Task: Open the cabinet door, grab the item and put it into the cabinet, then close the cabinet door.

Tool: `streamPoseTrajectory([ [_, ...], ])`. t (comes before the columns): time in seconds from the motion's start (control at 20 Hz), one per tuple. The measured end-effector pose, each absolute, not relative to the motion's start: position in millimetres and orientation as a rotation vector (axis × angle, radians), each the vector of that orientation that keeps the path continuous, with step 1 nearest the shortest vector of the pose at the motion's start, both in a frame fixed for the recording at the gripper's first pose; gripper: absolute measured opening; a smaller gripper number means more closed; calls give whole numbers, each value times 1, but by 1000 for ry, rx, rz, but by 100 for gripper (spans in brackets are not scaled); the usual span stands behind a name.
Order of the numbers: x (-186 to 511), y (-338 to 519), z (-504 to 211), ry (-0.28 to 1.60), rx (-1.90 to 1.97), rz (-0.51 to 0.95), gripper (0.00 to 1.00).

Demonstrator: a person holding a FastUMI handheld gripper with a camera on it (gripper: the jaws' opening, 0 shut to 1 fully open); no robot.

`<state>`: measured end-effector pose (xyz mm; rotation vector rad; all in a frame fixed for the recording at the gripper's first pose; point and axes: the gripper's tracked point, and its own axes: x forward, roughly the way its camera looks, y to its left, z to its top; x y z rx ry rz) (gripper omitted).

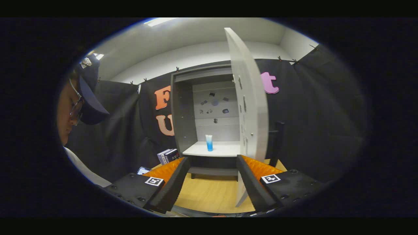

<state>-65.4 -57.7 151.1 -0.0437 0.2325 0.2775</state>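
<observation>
Gripper view: tube (209, 142) upright in cabinet (183, 117), claw (213, 163) open

**Fingers parted, nothing between them**

The gripper (213, 163) points straight ahead toward twelve o'clock, held level. Its two fingers (173, 182) stand wide apart, one angling in from about seven o'clock, the other from about five o'clock. Neither presses on anything; the gap between them is free.
</observation>
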Motion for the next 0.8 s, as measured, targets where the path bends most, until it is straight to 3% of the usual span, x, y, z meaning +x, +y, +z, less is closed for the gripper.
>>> streamPoseTrajectory([
  [0.25,-79,-115,158,210,-22,212,93],
  [0.5,-49,-175,164,174,27,119,94],
  [0.8,-16,-177,146,220,44,184,94],
])
